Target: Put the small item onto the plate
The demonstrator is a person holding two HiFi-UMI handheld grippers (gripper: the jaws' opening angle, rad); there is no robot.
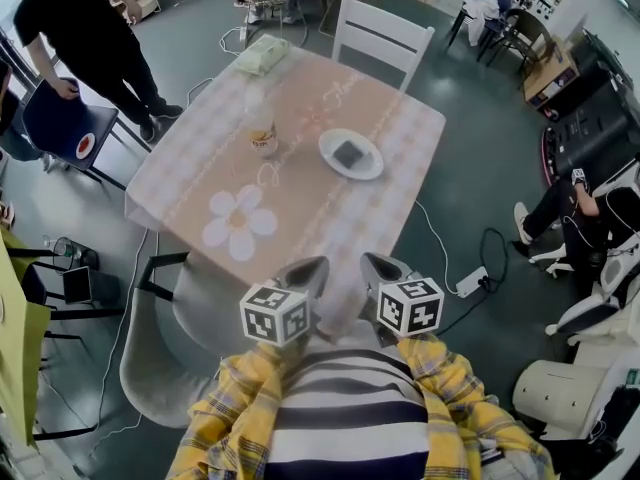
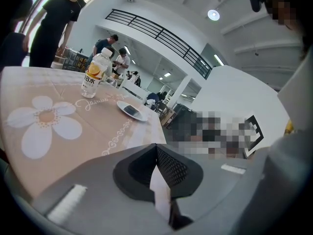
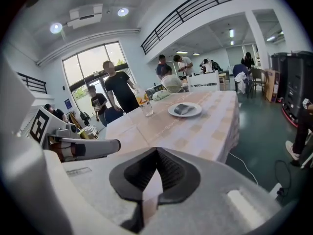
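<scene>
A: While the left gripper [image 1: 310,268] and the right gripper [image 1: 374,264] sit low by the striped shirt [image 1: 350,413], what are the jaws doing?

B: Left jaws are pressed together with nothing between them. Right jaws are the same, closed and empty. Both point at the near edge of the table [image 1: 330,218].

A: Small item, where?

B: The dark small item [image 1: 348,153] lies flat on the white plate [image 1: 372,168], right of the table's middle and well apart from both grippers.

A: Anything beside it?

B: A bottle [image 1: 263,130] with an orange label stands upright near the plate's left, not touching it. A flower print [image 1: 238,222] is on the cloth nearer the person. A tissue pack [image 1: 262,55] is at the far end, and a white chair [image 1: 383,30] stands behind the table.
</scene>
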